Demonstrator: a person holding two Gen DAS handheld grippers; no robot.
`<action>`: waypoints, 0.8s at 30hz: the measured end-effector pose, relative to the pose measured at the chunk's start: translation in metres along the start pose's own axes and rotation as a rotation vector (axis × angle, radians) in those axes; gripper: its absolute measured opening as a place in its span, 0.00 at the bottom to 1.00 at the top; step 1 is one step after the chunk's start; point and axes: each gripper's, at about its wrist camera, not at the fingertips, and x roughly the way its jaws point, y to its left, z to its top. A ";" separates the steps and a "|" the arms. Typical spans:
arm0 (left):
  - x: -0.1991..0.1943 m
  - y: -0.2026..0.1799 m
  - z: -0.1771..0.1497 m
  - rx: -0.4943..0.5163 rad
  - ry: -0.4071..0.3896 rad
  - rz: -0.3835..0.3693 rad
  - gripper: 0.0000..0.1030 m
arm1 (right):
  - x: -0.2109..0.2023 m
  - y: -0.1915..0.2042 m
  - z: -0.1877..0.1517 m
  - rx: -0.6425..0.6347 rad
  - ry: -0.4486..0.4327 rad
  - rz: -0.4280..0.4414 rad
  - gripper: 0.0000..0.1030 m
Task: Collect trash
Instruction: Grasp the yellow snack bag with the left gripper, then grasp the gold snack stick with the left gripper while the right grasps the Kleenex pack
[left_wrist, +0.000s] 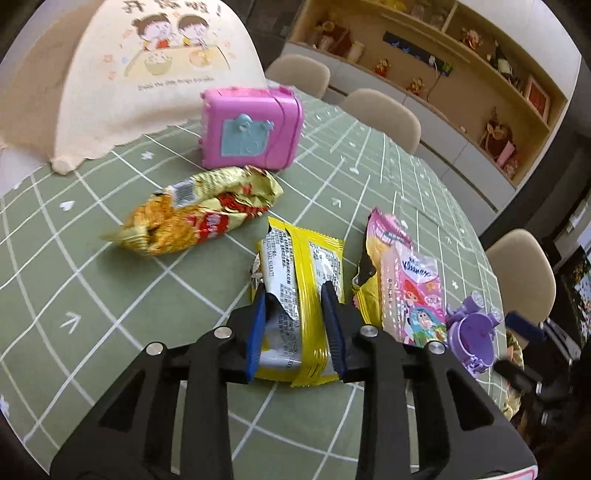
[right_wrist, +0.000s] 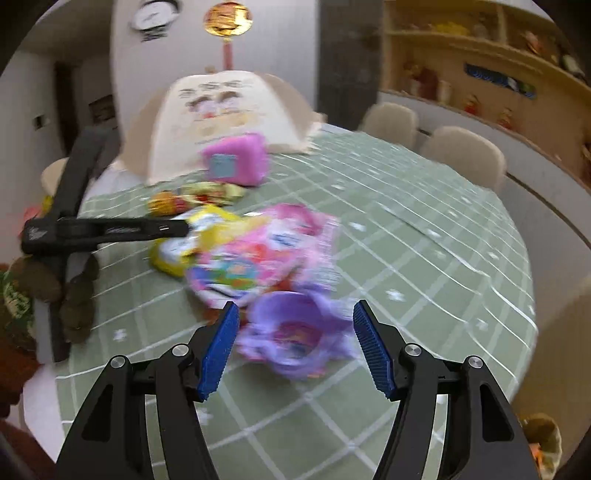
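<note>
My left gripper (left_wrist: 295, 291) has its blue pads on both sides of a yellow and silver snack wrapper (left_wrist: 299, 280) lying on the green checked tablecloth (left_wrist: 110, 288), closed on it. A crumpled gold and red noodle wrapper (left_wrist: 195, 210) lies to its left, a pink Kleenex tissue pack (left_wrist: 406, 280) to its right. My right gripper (right_wrist: 291, 321) is open, its pads either side of a purple toy cup (right_wrist: 295, 332), not touching it. In the right wrist view the pink pack (right_wrist: 258, 254) and yellow wrapper (right_wrist: 177, 251) lie beyond, with the left gripper (right_wrist: 110, 230) reaching in.
A pink toy suitcase (left_wrist: 251, 125) stands behind the wrappers, and a cream food cover (left_wrist: 147, 74) with cartoon children behind that. Beige chairs (left_wrist: 384, 114) line the table's far edge, with shelves (left_wrist: 480, 66) on the wall. The purple cup (left_wrist: 472, 339) sits near the right table edge.
</note>
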 end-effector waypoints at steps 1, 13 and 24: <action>-0.004 0.001 0.001 -0.009 -0.017 0.009 0.27 | 0.000 0.007 -0.001 0.001 0.000 0.065 0.55; -0.012 0.017 -0.002 -0.067 -0.038 -0.001 0.28 | 0.051 -0.004 -0.002 -0.009 0.097 -0.079 0.48; -0.010 0.019 -0.004 -0.073 -0.032 -0.030 0.31 | 0.086 -0.030 0.032 0.218 0.122 0.010 0.48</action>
